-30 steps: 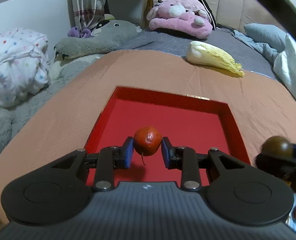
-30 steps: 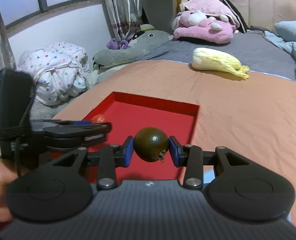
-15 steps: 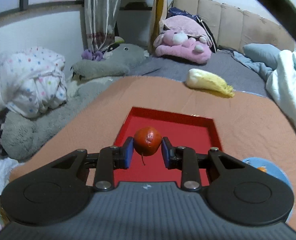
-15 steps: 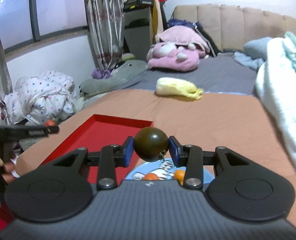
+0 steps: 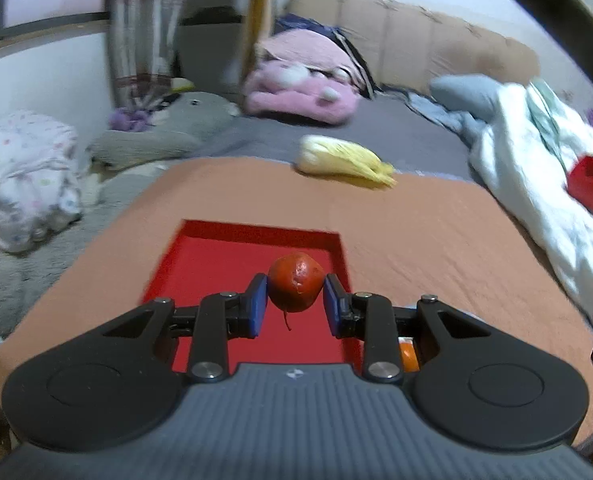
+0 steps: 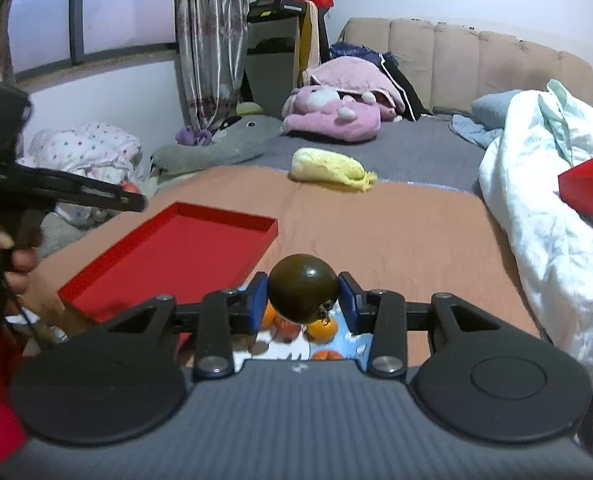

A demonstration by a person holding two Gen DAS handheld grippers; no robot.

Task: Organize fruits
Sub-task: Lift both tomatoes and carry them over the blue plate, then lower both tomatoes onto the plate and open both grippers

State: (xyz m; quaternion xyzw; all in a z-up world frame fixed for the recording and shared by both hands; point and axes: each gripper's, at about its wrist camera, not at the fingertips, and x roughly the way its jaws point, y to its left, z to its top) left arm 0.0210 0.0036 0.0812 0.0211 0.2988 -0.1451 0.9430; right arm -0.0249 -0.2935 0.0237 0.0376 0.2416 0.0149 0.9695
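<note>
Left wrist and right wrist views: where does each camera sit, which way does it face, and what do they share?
Left wrist: on the left gripper, facing along its fingers, which clamp a red fruit above the red tray.
Right wrist: on the right gripper, holding a dark fruit above a blue plate; a hand shows left.
Shared: tray, cabbage, pink plush.

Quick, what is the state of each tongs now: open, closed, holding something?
Left tongs: closed on the red fruit.
Right tongs: closed on the dark green fruit.
</note>
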